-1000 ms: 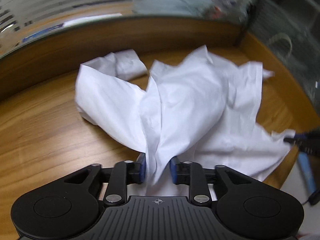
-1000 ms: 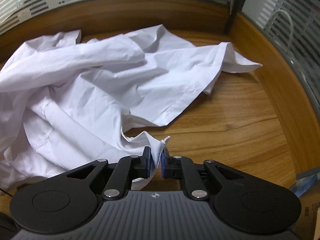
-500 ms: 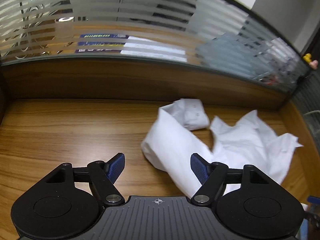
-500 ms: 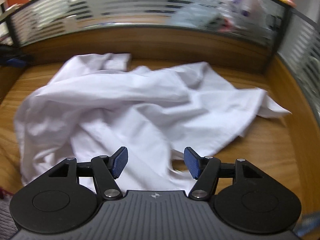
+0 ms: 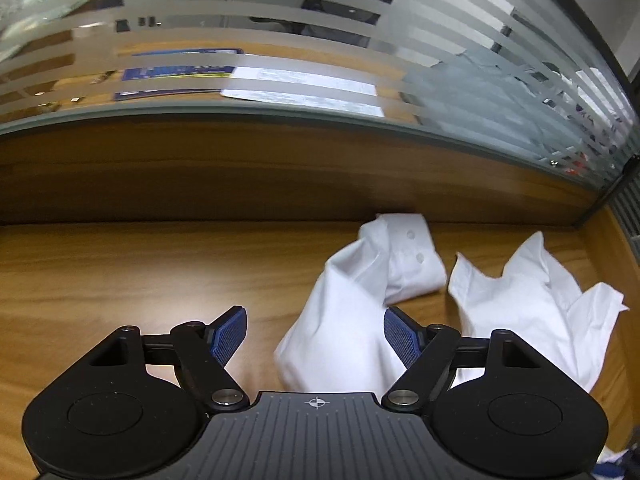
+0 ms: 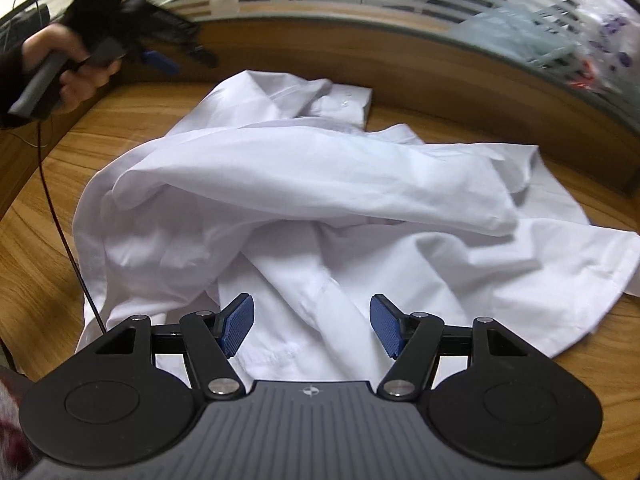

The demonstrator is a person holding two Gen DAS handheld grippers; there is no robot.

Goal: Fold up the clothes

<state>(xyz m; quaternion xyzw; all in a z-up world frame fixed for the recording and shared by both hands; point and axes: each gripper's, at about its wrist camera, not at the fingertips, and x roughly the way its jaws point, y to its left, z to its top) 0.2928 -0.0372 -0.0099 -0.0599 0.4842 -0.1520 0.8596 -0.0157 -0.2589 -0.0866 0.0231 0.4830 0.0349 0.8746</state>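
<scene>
The white shirt (image 6: pixel 304 200) lies in a crumpled heap on the wooden desk (image 6: pixel 36 248), filling the middle of the right view. The right claw (image 6: pixel 312 326) is wide apart just above its near edge, holding nothing. In the upper left, a hand (image 6: pixel 76 76) holds the left claw (image 5: pixel 314 336), also wide apart and empty. The shirt's buttoned cuff (image 5: pixel 412 256) lies ahead of it, near the striped glass wall (image 5: pixel 320 60).

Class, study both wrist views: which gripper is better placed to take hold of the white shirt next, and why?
Probably the right. The right gripper hangs open directly over the white shirt, cloth between its fingers. The left gripper is raised off to the shirt's far left, seeing only the cuff.
</scene>
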